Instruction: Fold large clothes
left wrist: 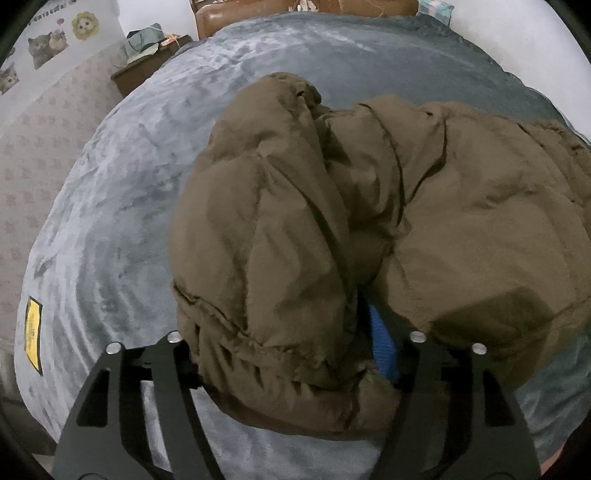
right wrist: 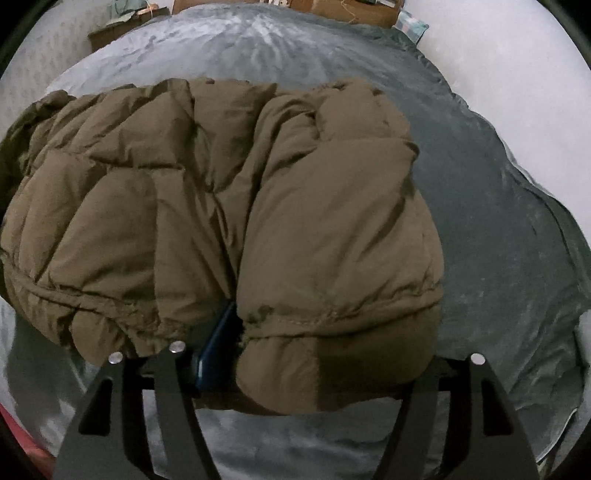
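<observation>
A brown puffer jacket (left wrist: pixel 332 206) lies bunched on a grey-blue blanket (left wrist: pixel 122 229) spread over a bed. In the left wrist view its left end fills the space between my left gripper's (left wrist: pixel 295 369) wide-spread jaws; one blue finger pad (left wrist: pixel 382 343) shows beside the fabric. In the right wrist view the jacket (right wrist: pixel 221 206) has its right hem end between my right gripper's (right wrist: pixel 314 373) spread jaws, with a dark blue finger pad (right wrist: pixel 214 354) at the left of that bulge. The other fingertips are hidden by fabric. Both grippers are open around the jacket's near edge.
A dark wooden nightstand (left wrist: pixel 147 62) with green cloth on it stands at the far left. A brown headboard (left wrist: pixel 236 18) is at the far end of the bed. A yellow label (left wrist: pixel 32 334) sits on the blanket's left edge. White wall is on the right.
</observation>
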Motion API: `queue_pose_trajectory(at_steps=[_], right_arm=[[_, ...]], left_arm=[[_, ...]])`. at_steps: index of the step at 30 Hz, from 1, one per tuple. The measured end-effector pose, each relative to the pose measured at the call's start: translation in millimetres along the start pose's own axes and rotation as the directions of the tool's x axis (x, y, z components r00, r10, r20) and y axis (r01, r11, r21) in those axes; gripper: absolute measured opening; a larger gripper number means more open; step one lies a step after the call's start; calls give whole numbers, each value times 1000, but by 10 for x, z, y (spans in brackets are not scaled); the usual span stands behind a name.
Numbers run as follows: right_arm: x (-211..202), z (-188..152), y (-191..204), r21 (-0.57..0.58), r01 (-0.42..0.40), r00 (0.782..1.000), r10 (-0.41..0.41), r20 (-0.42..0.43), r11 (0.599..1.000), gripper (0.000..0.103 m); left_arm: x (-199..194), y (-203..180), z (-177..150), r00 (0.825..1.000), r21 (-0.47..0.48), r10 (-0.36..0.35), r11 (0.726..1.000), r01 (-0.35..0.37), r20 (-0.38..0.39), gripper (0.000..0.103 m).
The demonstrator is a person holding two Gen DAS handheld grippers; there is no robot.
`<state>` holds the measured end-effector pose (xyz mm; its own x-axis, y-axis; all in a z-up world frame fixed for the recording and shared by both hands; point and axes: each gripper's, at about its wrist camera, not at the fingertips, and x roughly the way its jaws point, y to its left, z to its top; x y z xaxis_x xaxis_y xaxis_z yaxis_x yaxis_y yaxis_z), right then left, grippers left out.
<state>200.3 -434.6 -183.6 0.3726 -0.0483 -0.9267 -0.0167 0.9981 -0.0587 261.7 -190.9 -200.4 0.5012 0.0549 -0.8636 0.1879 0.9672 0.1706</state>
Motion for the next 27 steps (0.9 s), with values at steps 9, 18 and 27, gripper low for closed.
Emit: queue_pose_trajectory(at_steps=[9, 18, 27], right_arm=[[60, -76, -359, 166, -176, 984, 169, 52, 970, 86], [220, -213, -769, 271, -285, 958, 263, 115, 919, 97], [511, -391, -1056, 378, -395, 919, 361, 161, 837, 97]], left_arm=[[-8, 156, -1, 1000, -24, 18, 1000, -18, 7, 90], [18, 249, 43, 999, -22, 37, 999, -36, 26, 98], [166, 641, 84, 1000, -87, -7, 996, 6, -6, 100]])
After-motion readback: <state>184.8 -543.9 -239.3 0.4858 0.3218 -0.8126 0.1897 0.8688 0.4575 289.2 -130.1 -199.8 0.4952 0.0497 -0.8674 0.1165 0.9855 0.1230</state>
